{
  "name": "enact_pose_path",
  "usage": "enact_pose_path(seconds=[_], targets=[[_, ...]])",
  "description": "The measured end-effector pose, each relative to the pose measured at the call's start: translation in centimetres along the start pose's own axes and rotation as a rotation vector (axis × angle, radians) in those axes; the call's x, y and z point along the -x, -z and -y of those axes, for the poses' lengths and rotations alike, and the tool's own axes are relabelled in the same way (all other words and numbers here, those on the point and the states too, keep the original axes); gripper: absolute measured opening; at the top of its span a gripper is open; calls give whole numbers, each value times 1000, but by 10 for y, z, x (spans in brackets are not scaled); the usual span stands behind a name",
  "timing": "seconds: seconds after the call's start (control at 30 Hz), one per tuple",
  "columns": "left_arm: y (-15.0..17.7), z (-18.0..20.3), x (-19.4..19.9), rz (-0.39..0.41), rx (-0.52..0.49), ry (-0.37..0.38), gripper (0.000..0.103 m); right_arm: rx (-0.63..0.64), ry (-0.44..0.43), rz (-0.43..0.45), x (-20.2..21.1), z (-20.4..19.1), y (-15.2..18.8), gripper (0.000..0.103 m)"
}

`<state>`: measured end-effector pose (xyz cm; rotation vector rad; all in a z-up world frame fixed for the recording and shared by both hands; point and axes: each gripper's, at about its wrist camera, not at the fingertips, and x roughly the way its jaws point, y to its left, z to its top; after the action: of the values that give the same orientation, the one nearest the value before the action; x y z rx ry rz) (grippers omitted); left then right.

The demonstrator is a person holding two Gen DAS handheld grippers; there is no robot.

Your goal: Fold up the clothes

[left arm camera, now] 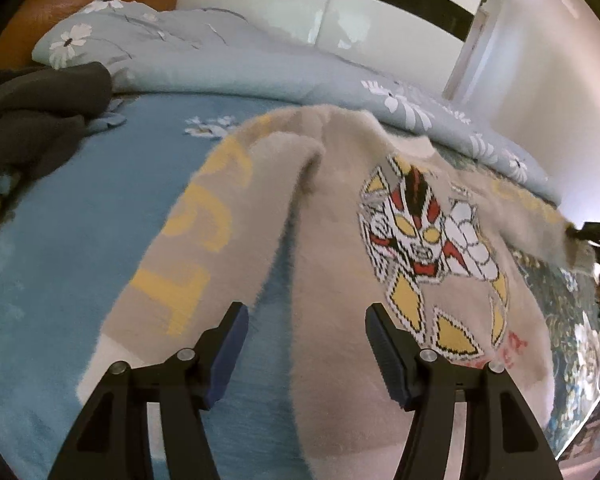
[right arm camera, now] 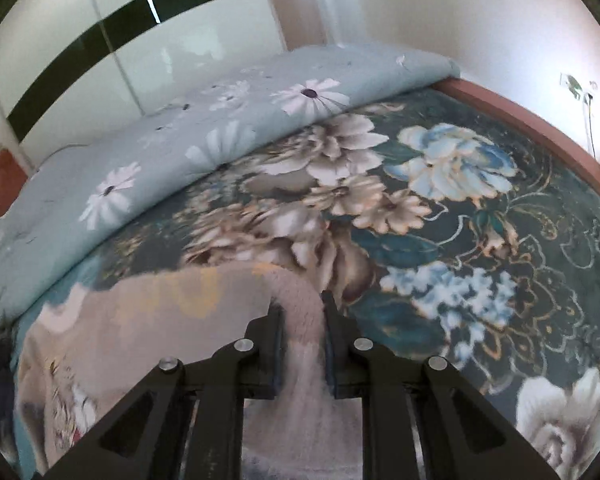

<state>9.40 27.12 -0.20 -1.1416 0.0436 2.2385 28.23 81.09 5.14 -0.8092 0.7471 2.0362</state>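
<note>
The fuzzy sweater (left arm camera: pixel 332 208) looks soft and floppy. The right claw (right arm camera: pixel 300 312) pinches its sleeve; the left claw (left arm camera: pixel 304 320) hangs apart, empty.

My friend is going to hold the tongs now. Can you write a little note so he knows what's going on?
Left tongs: open, hovering over the sweater, holding nothing.
Right tongs: shut on the sweater's right sleeve, lifted off the dark flowered blanket.
The sweater lies front side up on the bed; its other sleeve lies spread on the blue sheet.
Done: one sleeve gripped.
Left: fold both sleeves in, then the body. A dark garment waits at the side.
</note>
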Motion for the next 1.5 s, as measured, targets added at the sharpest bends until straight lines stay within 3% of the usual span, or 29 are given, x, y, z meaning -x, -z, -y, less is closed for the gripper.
enact_pose_path(seconds=[0.07, 0.13, 0.2, 0.33, 0.43, 0.63, 0.73, 0.8, 0.87, 0.93, 1.13, 1.3, 1.5], targets=[[-4, -7, 5, 16, 13, -5, 65, -15, 28, 4, -8, 1, -3, 26], [-8, -22, 13, 45, 42, -28, 65, 4, 44, 37, -3, -4, -4, 37], [-12, -39, 20, 69, 68, -60, 66, 28, 59, 82, 5, -11, -4, 55], [-4, -81, 20, 53, 159, -149, 69, 83, 100, 289, 54, -28, 10, 71], [8, -106, 14, 14, 213, -183, 69, 102, 64, 351, 80, -36, 33, 75], [19, -108, -1, -41, 219, -156, 69, 165, -85, 275, 86, -59, 102, 75], [21, -94, -5, -43, 150, -169, 67, 135, -171, 240, 86, -66, 137, 75], [22, -84, -6, -44, 106, -184, 57, 125, -201, 198, 82, -74, 157, 75], [22, -85, -5, -41, 101, -176, 31, 84, -227, 174, 79, -76, 172, 75], [20, -87, -2, -33, 104, -141, 20, 44, -249, 149, 75, -77, 180, 75], [8, -105, 14, 12, 72, -228, 19, 3, -253, 47, 58, -75, 193, 75], [-35, -150, 25, 64, 48, -384, 19, -14, -229, 26, 56, -64, 198, 75], [-78, -184, -6, 14, -8, -472, 19, -22, -226, 15, 55, -59, 198, 75]])
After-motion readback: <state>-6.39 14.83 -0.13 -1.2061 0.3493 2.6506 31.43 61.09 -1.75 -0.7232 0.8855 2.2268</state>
